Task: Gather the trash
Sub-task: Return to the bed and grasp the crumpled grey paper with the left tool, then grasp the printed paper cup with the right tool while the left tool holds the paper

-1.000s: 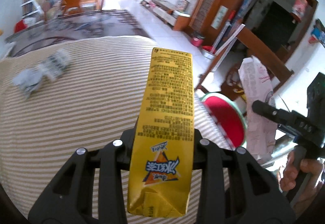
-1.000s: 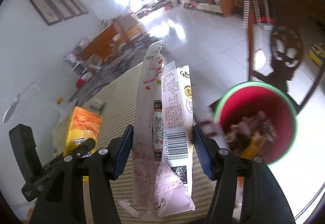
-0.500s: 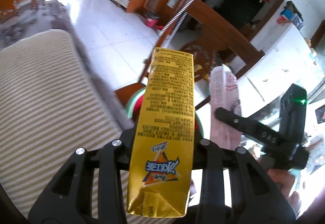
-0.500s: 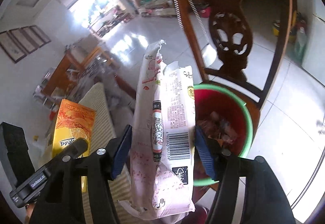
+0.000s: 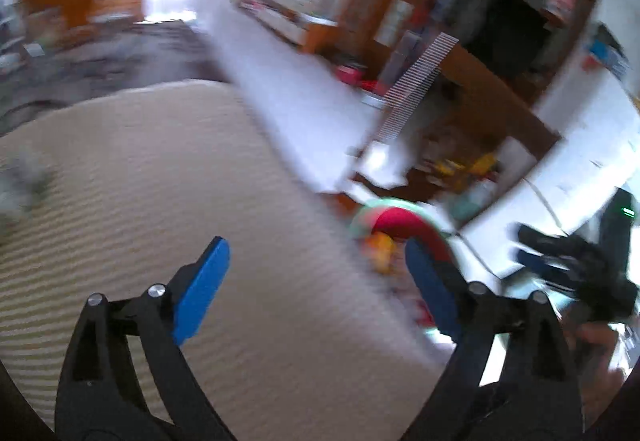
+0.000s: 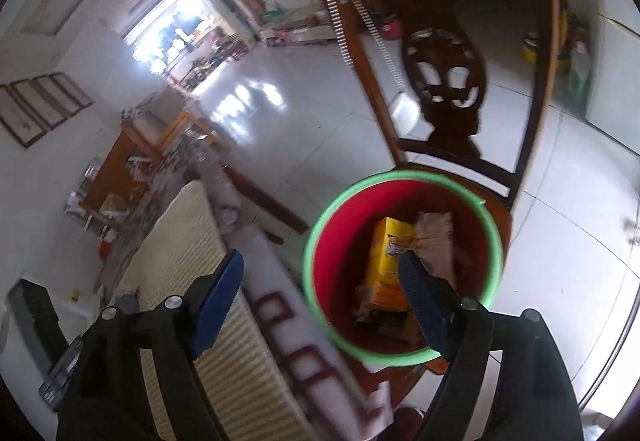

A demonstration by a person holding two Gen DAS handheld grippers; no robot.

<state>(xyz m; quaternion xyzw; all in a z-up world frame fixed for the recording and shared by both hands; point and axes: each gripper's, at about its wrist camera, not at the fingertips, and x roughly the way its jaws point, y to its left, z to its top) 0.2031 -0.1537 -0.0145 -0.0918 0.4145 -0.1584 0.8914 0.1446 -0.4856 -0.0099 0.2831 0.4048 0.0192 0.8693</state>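
I am opening both grippers, left gripper (image 5: 316,281) and right gripper (image 6: 320,293), with nothing between them. The crumpled trash (image 5: 24,181) is lying at the table's (image 5: 160,169) far left edge, nearer my left gripper.

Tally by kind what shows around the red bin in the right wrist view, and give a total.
Red bins with a green rim: 1
Yellow cartons inside it: 1
Crumpled brown wrappers inside it: 1
Dark carved wooden chairs: 1
Striped beige table covers: 1
Total: 5
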